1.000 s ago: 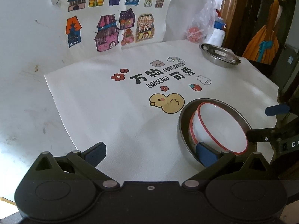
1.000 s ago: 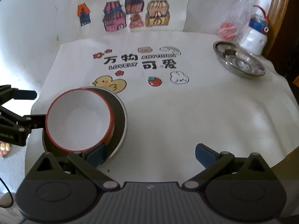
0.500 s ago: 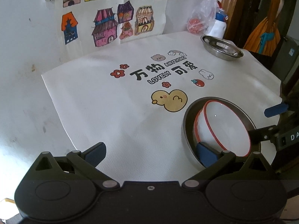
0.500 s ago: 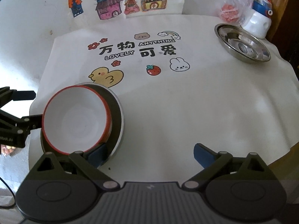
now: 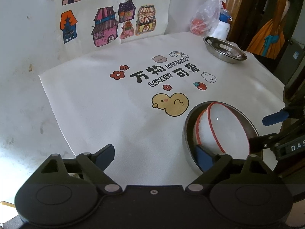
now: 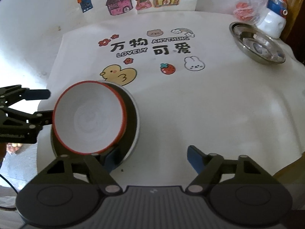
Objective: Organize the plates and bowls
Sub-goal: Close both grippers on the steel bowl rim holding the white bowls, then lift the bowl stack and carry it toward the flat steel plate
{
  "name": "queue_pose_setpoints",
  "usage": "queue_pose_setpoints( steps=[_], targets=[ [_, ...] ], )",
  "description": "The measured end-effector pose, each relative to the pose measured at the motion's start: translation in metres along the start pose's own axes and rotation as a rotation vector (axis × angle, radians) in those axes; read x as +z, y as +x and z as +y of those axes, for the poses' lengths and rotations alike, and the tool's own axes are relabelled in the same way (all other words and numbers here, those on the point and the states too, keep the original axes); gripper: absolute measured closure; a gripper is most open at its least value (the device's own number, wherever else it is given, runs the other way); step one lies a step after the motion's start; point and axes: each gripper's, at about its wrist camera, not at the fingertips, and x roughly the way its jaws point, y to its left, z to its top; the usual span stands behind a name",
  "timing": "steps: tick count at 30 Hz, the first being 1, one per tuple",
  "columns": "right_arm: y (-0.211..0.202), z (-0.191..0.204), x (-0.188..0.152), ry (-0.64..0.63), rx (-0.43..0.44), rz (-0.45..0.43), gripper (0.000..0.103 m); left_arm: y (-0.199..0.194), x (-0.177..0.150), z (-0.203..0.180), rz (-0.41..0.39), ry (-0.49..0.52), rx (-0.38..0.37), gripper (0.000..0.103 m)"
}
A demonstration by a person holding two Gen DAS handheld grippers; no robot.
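Covering most of your counter [image 5: 22, 99] is a white cloth [image 5: 106, 114] printed with a yellow duck, flowers and lettering; a sheet of coloured house drawings [image 5: 114, 15] leans up behind it. At the cloth's near edge a grey plate [image 6: 133, 114] carries a white bowl with a red rim [image 6: 89, 118], which sits toward one side of the plate and looks tilted. At the far corner a shallow steel dish [image 6: 257, 45] rests by itself, well apart from the plate, with a clear bag [image 5: 207, 17] and a white bottle [image 6: 274, 22] just behind it.

Your left tool [image 5: 156, 152] has been closing, yet it stands wide; its right finger [image 5: 204, 156] reaches over the plate's near rim beside the bowl, and only cloth lies between its fingers. Your right tool [image 6: 150, 156] has been closing too and also stays spread; its left finger [image 6: 110, 160] sits at the plate's near edge under the bowl's rim, whether touching you cannot tell.
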Motion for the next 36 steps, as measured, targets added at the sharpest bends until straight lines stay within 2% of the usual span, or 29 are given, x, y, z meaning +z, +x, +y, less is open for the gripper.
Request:
queue_pose_setpoints(
  steps=[3, 8, 12, 14, 20, 22, 25, 28, 32, 36],
  targets=[
    [0.002, 0.005, 0.001, -0.012, 0.025, 0.014, 0.034, 0.001, 0.000, 0.000, 0.003, -0.005, -0.012, 0.019],
    [0.006, 0.014, 0.003, -0.029, 0.061, 0.035, 0.047, 0.002, 0.001, -0.007, 0.007, 0.019, -0.032, 0.035],
    [0.005, 0.016, 0.005, -0.015, 0.090, 0.028, 0.055, 0.002, 0.002, -0.008, 0.003, 0.019, -0.049, 0.042],
    [0.006, 0.015, 0.005, 0.010, 0.117, 0.023, 0.062, 0.002, 0.002, -0.008, 0.000, 0.016, -0.058, 0.046],
    [0.006, 0.011, 0.004, 0.061, 0.152, 0.009, 0.064, 0.002, -0.001, -0.010, -0.007, 0.009, -0.108, 0.063],
    [0.006, 0.010, 0.004, 0.071, 0.159, 0.004, 0.065, 0.002, -0.001, -0.010, -0.008, 0.007, -0.114, 0.066],
    [0.005, 0.012, 0.002, 0.081, 0.180, -0.002, 0.072, 0.002, -0.001, -0.009, -0.008, -0.004, -0.130, 0.068],
    [0.004, 0.014, 0.001, 0.076, 0.169, -0.014, 0.073, 0.003, -0.002, -0.008, -0.013, -0.020, -0.139, 0.071],
    [0.006, 0.013, -0.001, 0.088, 0.171, -0.023, 0.072, 0.003, -0.003, -0.009, -0.020, -0.030, -0.178, 0.087],
    [0.006, 0.014, -0.004, 0.093, 0.168, -0.029, 0.072, 0.003, -0.003, -0.013, -0.030, -0.023, -0.171, 0.090]
  ],
)
